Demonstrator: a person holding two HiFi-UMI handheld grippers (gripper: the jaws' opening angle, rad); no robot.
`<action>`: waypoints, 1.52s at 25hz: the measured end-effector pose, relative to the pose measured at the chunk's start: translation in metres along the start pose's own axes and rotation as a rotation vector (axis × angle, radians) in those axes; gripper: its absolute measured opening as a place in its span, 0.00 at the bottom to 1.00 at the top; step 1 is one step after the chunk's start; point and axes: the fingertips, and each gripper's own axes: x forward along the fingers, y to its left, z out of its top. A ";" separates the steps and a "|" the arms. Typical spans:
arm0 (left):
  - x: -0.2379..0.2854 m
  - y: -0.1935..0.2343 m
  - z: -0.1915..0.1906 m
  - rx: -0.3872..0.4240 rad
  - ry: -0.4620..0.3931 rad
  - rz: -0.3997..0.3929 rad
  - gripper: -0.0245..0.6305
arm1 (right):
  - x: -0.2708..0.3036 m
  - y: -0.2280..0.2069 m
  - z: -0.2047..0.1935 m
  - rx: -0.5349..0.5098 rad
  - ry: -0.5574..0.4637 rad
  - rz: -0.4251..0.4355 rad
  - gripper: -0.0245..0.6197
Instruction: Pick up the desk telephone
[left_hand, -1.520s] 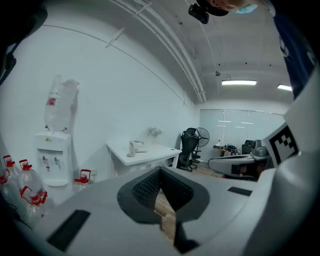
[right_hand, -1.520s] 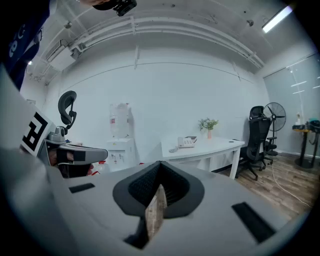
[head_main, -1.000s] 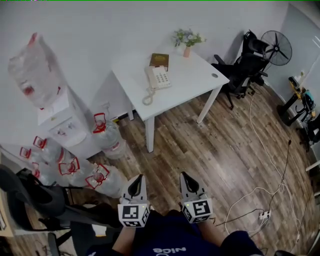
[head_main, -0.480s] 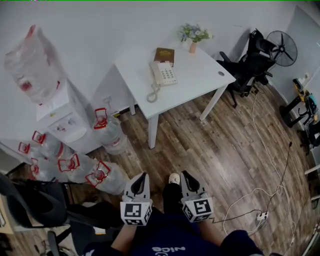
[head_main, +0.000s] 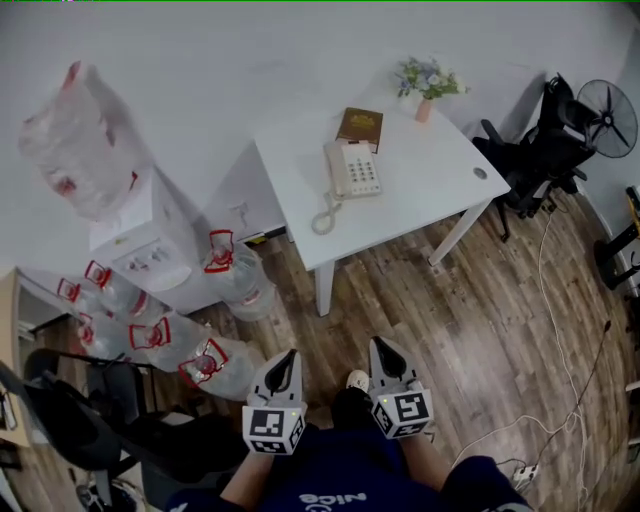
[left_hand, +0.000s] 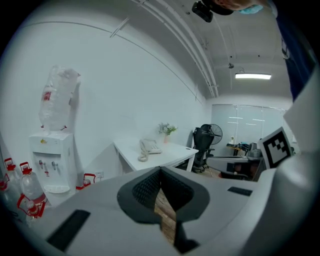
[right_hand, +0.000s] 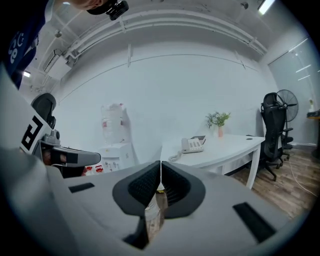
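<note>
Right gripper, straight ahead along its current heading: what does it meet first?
Nothing close: the shut right gripper faces open wood floor, then probably the near edge of the white table, short of the telephone. Depth is unclear.

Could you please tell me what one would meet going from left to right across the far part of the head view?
water dispenser → telephone → flower vase → black chair → fan

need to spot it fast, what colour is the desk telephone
Off-white or cream, clearest in the head view: desk telephone.
</note>
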 end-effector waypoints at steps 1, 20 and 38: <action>0.010 -0.002 0.003 -0.003 0.002 0.006 0.06 | 0.007 -0.010 0.002 0.004 0.000 0.006 0.08; 0.160 -0.069 0.040 -0.070 0.014 0.001 0.06 | 0.061 -0.136 0.038 0.006 0.016 0.111 0.08; 0.289 -0.012 0.064 -0.109 0.037 -0.070 0.06 | 0.140 -0.203 0.046 0.019 0.079 -0.041 0.08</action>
